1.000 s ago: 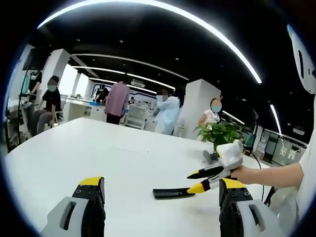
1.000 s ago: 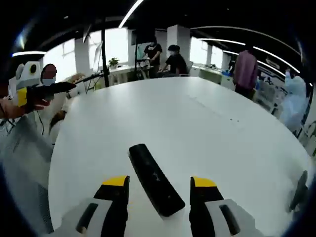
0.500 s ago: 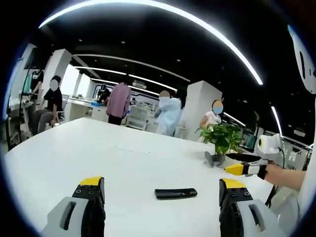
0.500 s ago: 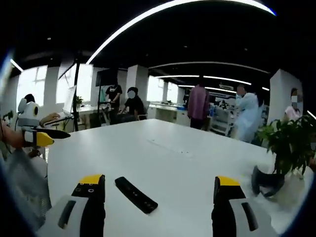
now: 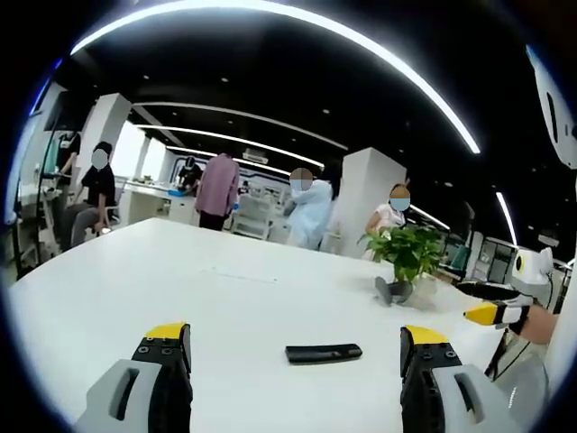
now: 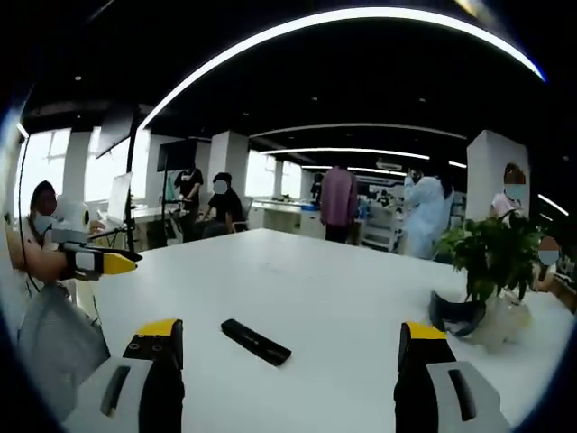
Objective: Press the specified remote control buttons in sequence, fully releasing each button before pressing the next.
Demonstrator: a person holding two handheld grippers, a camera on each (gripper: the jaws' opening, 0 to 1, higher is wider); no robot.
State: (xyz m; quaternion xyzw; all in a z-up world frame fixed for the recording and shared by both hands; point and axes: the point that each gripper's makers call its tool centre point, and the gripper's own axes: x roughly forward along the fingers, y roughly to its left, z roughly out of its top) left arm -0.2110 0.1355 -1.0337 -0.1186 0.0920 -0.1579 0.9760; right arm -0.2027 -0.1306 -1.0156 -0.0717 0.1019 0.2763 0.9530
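Lying flat on the white table [image 5: 108, 298], near the front edge, a black remote control [image 5: 324, 353], long axis running left to right in the left gripper view and angled from near right to far left in the right gripper view [image 6: 256, 342]; touching nothing but the tabletop. Hovering above the table with yellow-tipped jaws spread wide and gripping nothing, the left hand-held gripper [image 5: 293, 347], the remote sitting beyond and between its jaws, closer to the right one. Likewise spread wide and gripping nothing, the right hand-held gripper [image 6: 287, 336], the remote sitting between its jaws, nearer the left one, well apart from both tips. Showing at the right edge of the left gripper view, the right hand-held gripper again [image 5: 491, 307], gripped in a person's hand, raised off the table and well apart from the remote. Showing at the left edge of the right gripper view, the left hand-held gripper [image 6: 113, 261], also raised and away from the remote. Standing on the far right part of the table, a potted green plant [image 5: 407, 253], seen too in the right gripper view [image 6: 491, 257]. Standing and sitting beyond the table in an office with long ceiling lights, several people [image 5: 215, 185]
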